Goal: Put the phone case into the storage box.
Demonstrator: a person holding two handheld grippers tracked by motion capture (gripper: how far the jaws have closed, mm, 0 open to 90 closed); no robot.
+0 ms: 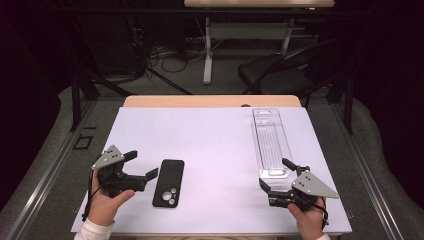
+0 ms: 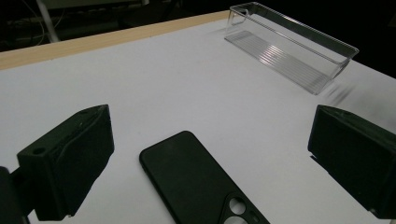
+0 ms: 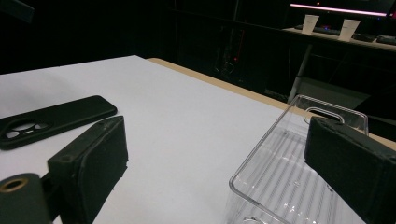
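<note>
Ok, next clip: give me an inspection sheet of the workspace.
Surface: white mat on a wooden table.
Job's things: black phone case lying flat, camera cutouts toward the person; clear plastic tray, nothing in it.
Clutter: nothing seen.
Grippers: left gripper open beside the case, not touching; right gripper open at the tray's near end.
Cables: one trails from each gripper; loose cables on the floor behind.
Surroundings: dark room, black chair, desk legs.

A lab: desk frames (image 1: 207, 50), floor cables (image 1: 170, 57), a folding chair (image 1: 280, 70), dark surroundings.
</note>
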